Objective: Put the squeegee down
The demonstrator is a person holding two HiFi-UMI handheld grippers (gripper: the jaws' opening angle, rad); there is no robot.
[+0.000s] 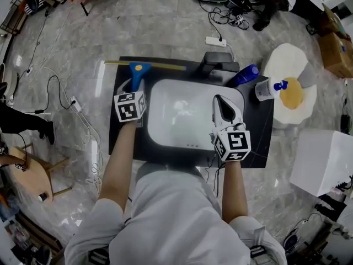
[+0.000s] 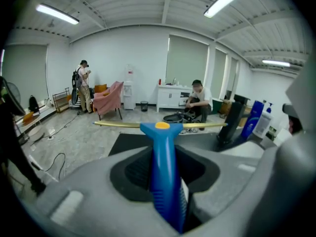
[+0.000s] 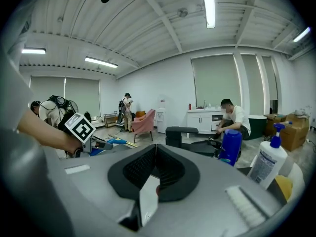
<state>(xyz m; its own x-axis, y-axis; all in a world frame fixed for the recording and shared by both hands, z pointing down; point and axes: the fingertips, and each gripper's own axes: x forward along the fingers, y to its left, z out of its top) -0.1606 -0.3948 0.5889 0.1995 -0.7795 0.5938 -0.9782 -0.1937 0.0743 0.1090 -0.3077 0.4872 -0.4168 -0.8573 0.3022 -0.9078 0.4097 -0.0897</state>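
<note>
Over the dark table [image 1: 259, 142], beside the white basin [image 1: 165, 131], we held the squeegee [image 1: 139, 69] by its blue handle, clamped in the left gripper [image 1: 134, 86]; the right gripper [image 1: 223, 107] was closed on nothing; we judged the set-down unfinished; next, we needed to rest it flat, then let go.

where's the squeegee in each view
Head view: squeegee upper left of centre, at the dark mat's far edge.
Left gripper view: squeegee dead centre, blue handle gripped, yellow blade across behind.
Right gripper view: squeegee small, at middle left.
Shared landmark: blue bottle.
</note>
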